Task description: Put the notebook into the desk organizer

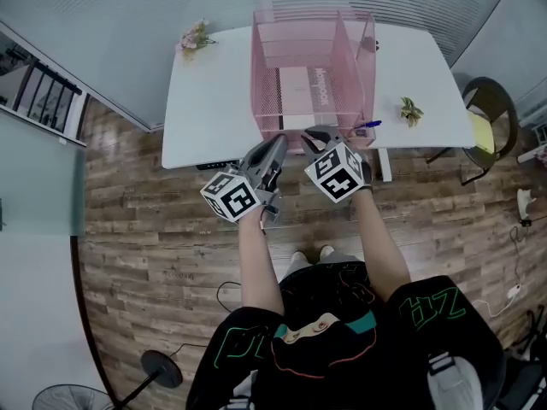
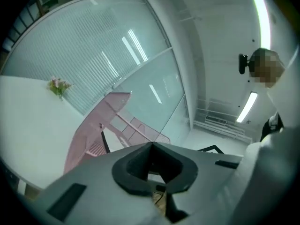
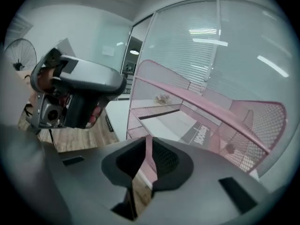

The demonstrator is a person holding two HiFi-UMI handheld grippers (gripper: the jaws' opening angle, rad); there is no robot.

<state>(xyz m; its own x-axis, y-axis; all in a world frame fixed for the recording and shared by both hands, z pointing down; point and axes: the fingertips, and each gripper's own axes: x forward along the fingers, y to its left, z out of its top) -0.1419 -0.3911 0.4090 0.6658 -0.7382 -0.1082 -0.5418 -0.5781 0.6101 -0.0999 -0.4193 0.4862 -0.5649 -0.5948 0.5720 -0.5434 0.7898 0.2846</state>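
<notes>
The pink wire-mesh desk organizer (image 1: 267, 75) stands on the white table (image 1: 205, 109), its front at the near edge. Inside it lies the notebook (image 1: 297, 88), pale with a grey printed band; the right gripper view shows it through the mesh as notebook (image 3: 180, 123). My right gripper (image 1: 320, 135) is at the organizer's front edge, shut on a pink strip of the organizer (image 3: 148, 161). My left gripper (image 1: 279, 141) hangs just left of it, shut and holding nothing. From the left gripper (image 2: 152, 148), the organizer (image 2: 89, 135) shows ahead at the left.
A small flower sprig (image 1: 195, 37) sits at the table's far left corner, a little plant (image 1: 411, 109) and a blue pen (image 1: 367, 125) to the organizer's right. A chair (image 1: 489, 109) stands right of the table. Wooden floor with cables (image 1: 513, 229) lies below.
</notes>
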